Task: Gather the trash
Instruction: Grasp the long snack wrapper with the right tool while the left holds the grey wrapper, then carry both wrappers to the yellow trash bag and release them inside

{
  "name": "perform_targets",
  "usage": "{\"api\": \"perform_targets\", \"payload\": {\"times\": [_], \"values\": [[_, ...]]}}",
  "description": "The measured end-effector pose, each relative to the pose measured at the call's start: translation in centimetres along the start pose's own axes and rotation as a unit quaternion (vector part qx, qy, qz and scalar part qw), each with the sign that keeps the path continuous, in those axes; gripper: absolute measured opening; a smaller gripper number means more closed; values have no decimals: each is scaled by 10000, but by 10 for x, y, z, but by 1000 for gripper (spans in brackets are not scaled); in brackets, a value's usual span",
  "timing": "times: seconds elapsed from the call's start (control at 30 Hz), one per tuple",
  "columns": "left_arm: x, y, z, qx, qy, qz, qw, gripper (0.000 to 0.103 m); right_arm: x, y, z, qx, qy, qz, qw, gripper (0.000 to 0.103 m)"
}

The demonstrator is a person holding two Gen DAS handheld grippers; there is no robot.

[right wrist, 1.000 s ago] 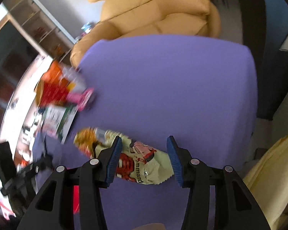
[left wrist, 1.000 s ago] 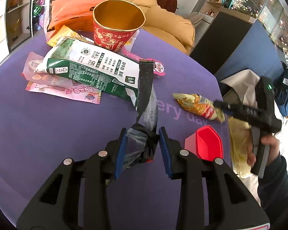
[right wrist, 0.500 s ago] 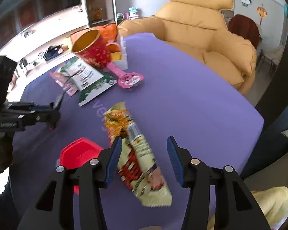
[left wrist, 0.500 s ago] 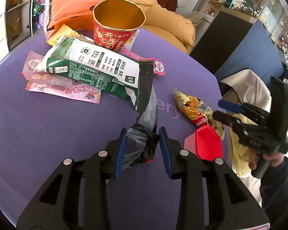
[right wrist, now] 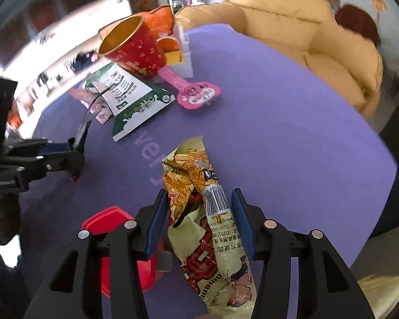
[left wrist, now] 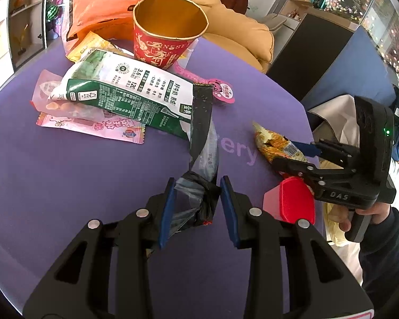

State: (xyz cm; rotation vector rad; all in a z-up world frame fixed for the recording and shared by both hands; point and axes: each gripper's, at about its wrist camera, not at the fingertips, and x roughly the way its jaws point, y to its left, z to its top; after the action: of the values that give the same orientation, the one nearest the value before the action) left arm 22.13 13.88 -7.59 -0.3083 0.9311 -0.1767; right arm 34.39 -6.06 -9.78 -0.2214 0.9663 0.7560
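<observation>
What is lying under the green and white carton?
Under the green and white carton lie a pink wrapper and a clear packet. Their covered parts cannot be seen.

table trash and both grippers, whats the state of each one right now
red cup: upright, empty
milk carton: lying flat
pink wrapper: flat, under the carton
noodle packet: crumpled, between right gripper fingers, grip unclear
black wrapper: pinched in left gripper
red bin: open

We read "DAS" on the black plastic right gripper [left wrist: 300, 156] body, "3.6" on the green-and-white milk carton [left wrist: 125, 93], and "ery" on the purple tablecloth [left wrist: 66, 186].
</observation>
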Motion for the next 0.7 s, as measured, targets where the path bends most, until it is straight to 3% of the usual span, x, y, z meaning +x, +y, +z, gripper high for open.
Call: {"api": "perform_targets", "payload": {"times": [0.1, 0.27, 0.7], "values": [[0, -4, 2, 29, -23, -20, 10000, 31, -12, -16, -10, 444, -163, 3, 9989, 38], [-8, -25, 11, 293, -233, -79, 9993, 31, -59, -24, -24, 968, -847, -143, 9916, 36], [-30, -120, 20, 1116, -562, -588, 9904, 31, -175, -17, -70, 1209, -1863, -1079, 9690, 36]]}}
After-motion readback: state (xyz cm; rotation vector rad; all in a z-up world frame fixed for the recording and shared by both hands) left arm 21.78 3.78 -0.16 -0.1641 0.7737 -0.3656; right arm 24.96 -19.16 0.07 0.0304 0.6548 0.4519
